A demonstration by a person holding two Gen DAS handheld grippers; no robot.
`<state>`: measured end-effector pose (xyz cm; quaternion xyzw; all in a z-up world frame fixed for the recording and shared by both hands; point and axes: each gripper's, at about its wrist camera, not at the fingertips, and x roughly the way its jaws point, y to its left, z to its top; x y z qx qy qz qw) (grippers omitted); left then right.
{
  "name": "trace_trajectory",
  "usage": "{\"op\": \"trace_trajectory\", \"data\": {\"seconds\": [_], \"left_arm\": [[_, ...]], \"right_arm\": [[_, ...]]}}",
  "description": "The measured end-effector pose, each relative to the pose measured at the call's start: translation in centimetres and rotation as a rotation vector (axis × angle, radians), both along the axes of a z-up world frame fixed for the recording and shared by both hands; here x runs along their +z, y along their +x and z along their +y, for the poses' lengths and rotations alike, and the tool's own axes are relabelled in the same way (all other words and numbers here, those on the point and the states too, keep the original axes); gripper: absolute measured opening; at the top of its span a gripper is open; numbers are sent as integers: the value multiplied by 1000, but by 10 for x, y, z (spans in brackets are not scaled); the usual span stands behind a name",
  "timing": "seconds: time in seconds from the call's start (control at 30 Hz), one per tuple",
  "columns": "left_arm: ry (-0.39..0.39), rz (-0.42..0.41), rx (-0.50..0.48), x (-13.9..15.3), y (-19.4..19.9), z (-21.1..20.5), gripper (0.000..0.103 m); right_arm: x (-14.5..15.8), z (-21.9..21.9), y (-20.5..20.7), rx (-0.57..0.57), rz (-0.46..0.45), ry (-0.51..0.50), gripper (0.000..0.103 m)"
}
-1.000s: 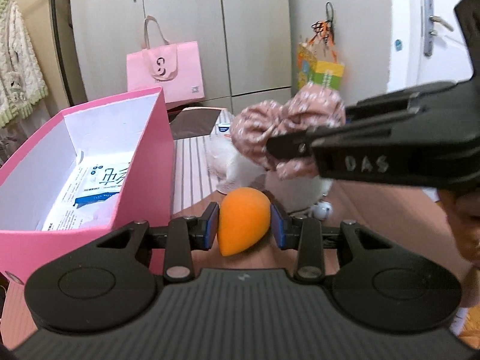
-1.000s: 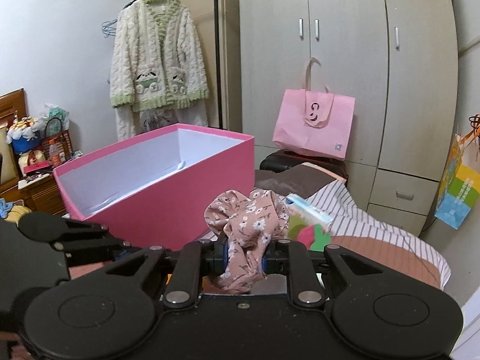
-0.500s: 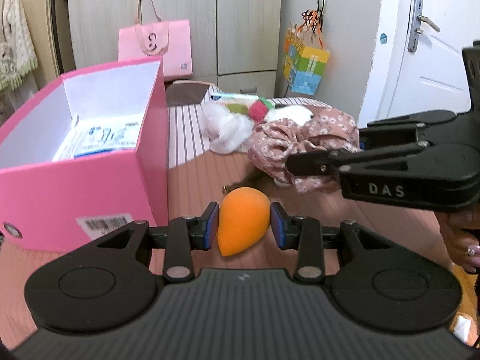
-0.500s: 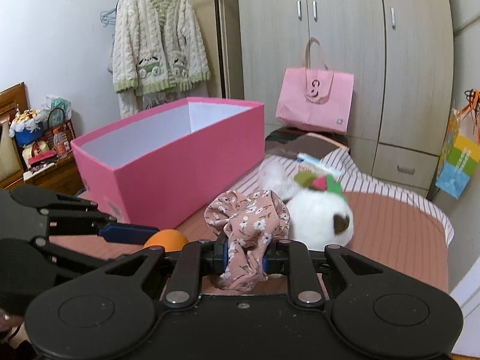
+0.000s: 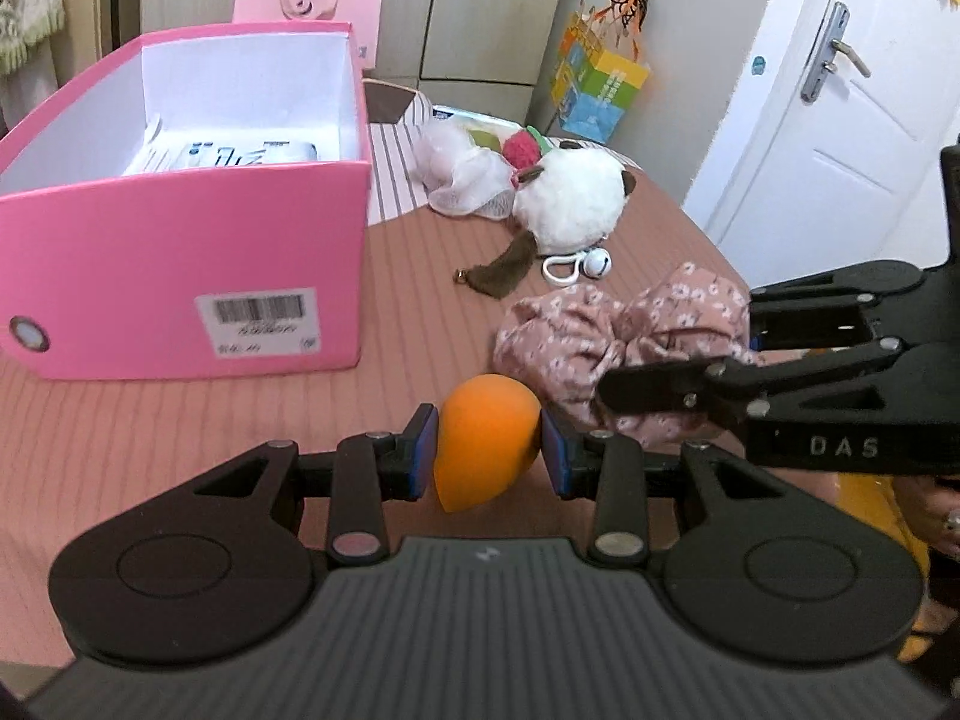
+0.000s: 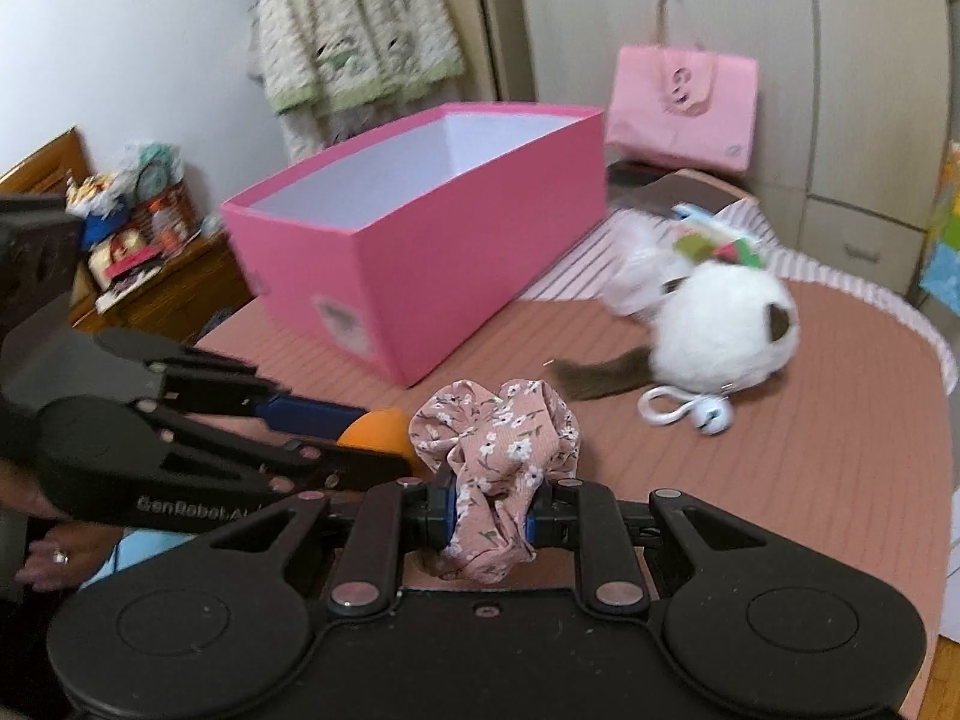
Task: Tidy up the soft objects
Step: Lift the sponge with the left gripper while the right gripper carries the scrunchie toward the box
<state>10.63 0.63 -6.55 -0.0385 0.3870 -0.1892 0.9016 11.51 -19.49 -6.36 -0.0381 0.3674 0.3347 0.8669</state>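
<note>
While my 2 tools hang low over the brown bed cover (image 5: 180, 450), both loaded, the risks run from left to right. At far left the pink box (image 5: 180, 276) stands open, with a white printed packet (image 5: 240, 153) already on its floor; its near wall is tall, so a load carried in too low could catch the rim and shove or tip the box. My left tool (image 5: 487, 453) is clenched on the orange sponge (image 5: 483, 444), pinched at its wide middle. It is squashy and tapers to a point, so I judge it could squirt out of the pads if I jolt or twist. Just to its right, my right tool (image 6: 489, 516) is clamped on the floral scrunchie (image 6: 498, 450), with loose folds bulging above and below the pads. The 2 tools sit close, and in the left view the scrunchie nearly touches the sponge, so a crossing move could knock either loose. Farther right lie the white plush toy (image 5: 570, 204) and its bell (image 5: 599, 263), not yet tidied.
</note>
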Motion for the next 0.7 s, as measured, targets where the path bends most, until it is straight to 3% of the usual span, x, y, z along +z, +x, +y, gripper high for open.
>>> {"op": "trace_trajectory", "data": {"seconds": [0.33, 0.53, 0.7], "left_arm": [[-1, -54, 24, 37, -22, 51, 36], [12, -97, 5, 61, -15, 75, 36], [46, -173, 0, 87, 0, 91, 36]], "right_arm": [[28, 34, -11, 144, 37, 63, 23], [47, 56, -4, 167, 6, 103, 23], [70, 75, 7, 170, -70, 117, 23]]}}
